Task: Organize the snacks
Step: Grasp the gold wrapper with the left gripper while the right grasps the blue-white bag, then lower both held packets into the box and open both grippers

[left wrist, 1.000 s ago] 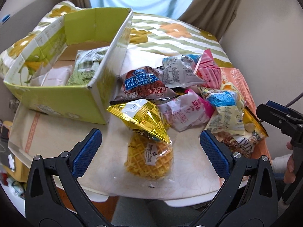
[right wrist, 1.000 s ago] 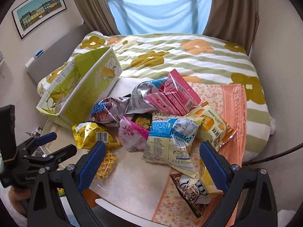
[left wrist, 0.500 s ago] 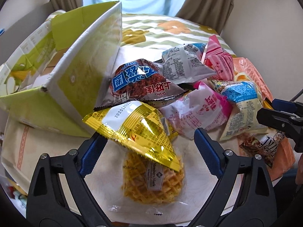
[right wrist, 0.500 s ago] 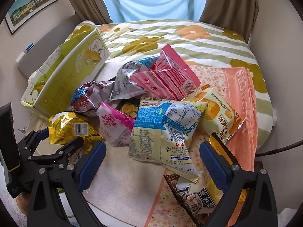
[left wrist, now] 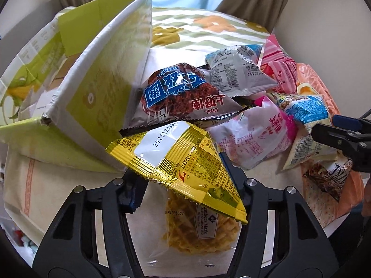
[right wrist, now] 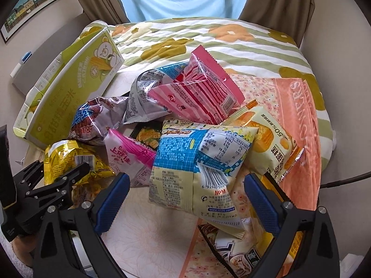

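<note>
A pile of snack bags lies on a small table. My left gripper (left wrist: 180, 173) has closed on the yellow foil bag (left wrist: 180, 162), its blue pads pinching the bag's sides; the bag also shows in the right wrist view (right wrist: 69, 162). A clear-wrapped waffle pack (left wrist: 197, 234) lies under the bag. The green cardboard box (left wrist: 97, 88) stands open at the left. My right gripper (right wrist: 185, 197) is open, with its pads either side of a blue-and-cream bag (right wrist: 199, 162). A brown-and-blue bag (left wrist: 180, 95) and pink bags (left wrist: 255, 134) lie behind.
A bed with a flowered striped cover (right wrist: 208, 39) lies beyond the table. A peach cloth (right wrist: 294, 115) covers the table's right side. More bags, a striped pink one (right wrist: 199, 88) and an orange-print one (right wrist: 271, 143), crowd the middle. A wall stands at the right.
My left gripper moved forward and closed its jaws on the yellow foil bag. My right gripper moved in closer over the blue-and-cream bag and stayed open.
</note>
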The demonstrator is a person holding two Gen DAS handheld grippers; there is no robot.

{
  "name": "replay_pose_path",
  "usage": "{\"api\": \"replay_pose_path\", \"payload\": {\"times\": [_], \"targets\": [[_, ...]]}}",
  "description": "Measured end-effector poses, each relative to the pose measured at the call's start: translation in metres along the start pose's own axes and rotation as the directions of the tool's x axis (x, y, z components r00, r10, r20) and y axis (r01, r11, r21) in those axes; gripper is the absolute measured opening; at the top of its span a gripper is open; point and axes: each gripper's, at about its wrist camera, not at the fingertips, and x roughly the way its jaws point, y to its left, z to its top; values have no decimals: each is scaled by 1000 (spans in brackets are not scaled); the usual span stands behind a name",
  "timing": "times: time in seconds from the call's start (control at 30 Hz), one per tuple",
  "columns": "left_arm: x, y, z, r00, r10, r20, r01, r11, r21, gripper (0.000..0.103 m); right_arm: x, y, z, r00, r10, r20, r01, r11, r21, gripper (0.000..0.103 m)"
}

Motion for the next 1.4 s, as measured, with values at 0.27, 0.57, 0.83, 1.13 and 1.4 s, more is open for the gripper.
{"api": "replay_pose_path", "payload": {"times": [0.27,0.57,0.83,1.13,1.4], "targets": [[-7,-3,-2,1000,0,3,0,1000,15,53,20,-3,5,999,9,-46,-7,1000,26,88],[-13,-3,-4,1000,-1,12,0,1000,14,53,23,-5,3,997,40,-64,-38,999,32,70],[-27,-5,-7,999,20,29,-20,1000,12,53,9,-12,-1,998,64,-28,-63,996,58,50],[-61,-9,-9,996,25,81,-23,1000,-21,51,-22,-14,-5,996,85,27,-86,995,55,50],[-97,-17,-11,986,0,167,9,999,-49,47,-61,-2,-5,986,126,113,-125,992,-17,50]]}}
